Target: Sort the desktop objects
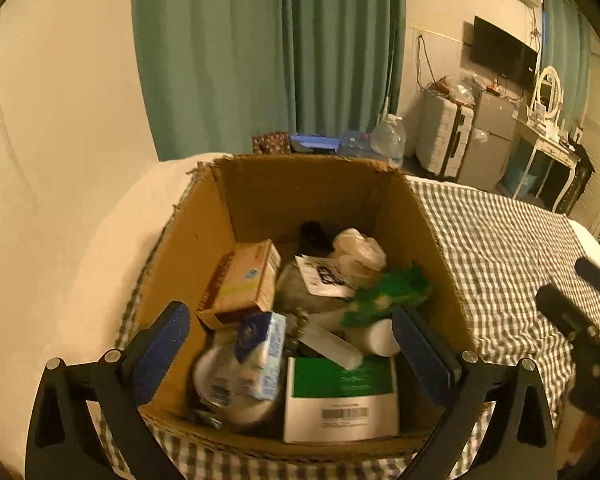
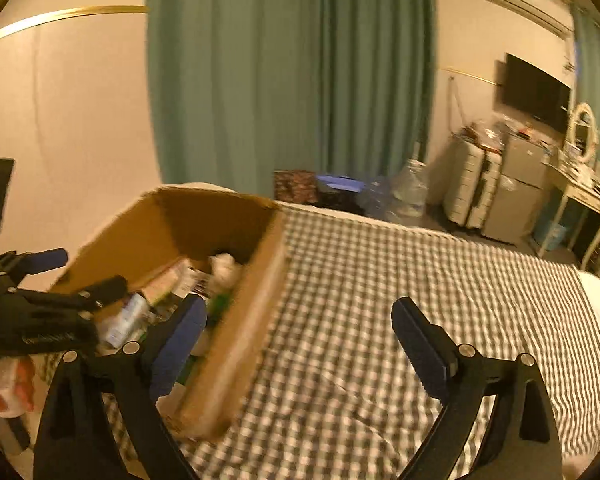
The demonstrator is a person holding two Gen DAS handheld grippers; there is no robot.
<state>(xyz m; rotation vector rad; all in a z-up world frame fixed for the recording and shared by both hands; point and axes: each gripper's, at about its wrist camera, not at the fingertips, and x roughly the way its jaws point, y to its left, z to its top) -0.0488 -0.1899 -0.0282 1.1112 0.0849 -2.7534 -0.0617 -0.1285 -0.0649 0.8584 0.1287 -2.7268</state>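
A cardboard box (image 1: pixel 204 240) sits on the bed (image 1: pixel 500 248), packed with a carton (image 1: pixel 248 280) and a booklet (image 1: pixel 340 396); the curtain (image 1: pixel 260 60) hangs behind.

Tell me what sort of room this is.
Probably a bedroom: a bed with a checked cover, green curtains, and a dressing table with an oval mirror beside a wall television.

Green curtains (image 1: pixel 268 52), cream wall (image 1: pixel 60 120), wall TV (image 1: pixel 502 52), suitcase (image 1: pixel 444 140), white dressing table (image 1: pixel 548 148), dim warm light.
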